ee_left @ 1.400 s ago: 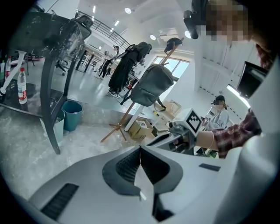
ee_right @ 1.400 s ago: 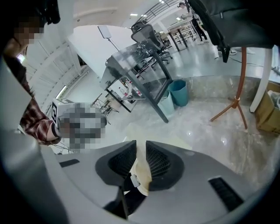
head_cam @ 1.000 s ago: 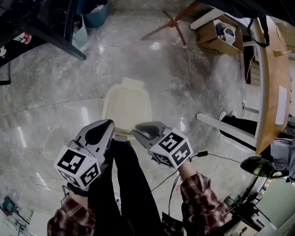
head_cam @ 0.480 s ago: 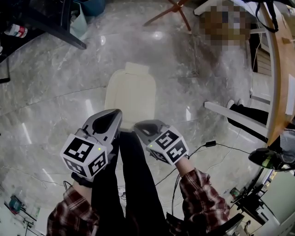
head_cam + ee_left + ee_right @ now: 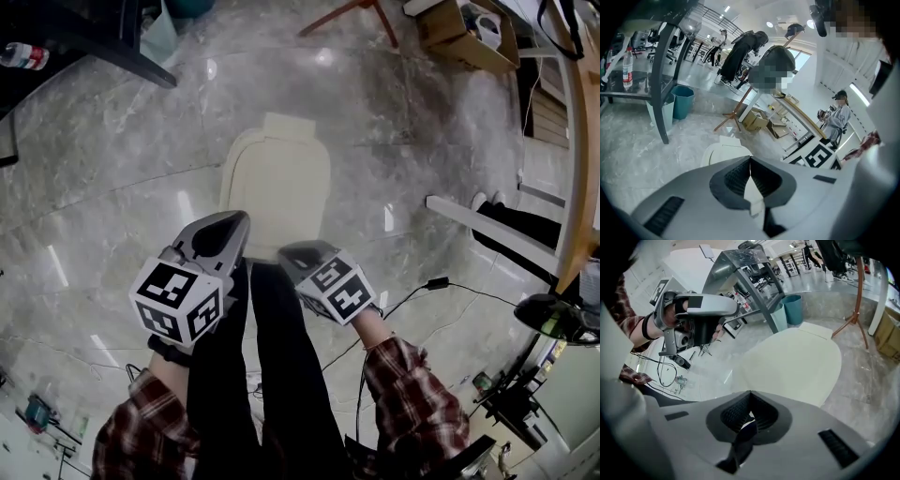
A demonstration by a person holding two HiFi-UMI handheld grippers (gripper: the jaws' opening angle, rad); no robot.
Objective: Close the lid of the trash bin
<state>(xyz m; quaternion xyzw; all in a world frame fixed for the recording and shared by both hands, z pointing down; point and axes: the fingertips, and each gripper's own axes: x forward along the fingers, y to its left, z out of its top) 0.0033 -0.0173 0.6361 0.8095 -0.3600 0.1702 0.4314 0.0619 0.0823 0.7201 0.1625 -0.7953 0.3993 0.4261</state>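
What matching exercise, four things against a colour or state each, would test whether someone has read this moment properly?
Things:
1. trash bin lid
2. left gripper
3. bucket
4. cardboard box

Colours or states:
A. teal, standing on the floor
B. jaws together, nothing held
C. brown, top open
D. cream, lying flat

Pairs: 1-D, 2-B, 3-A, 4-C
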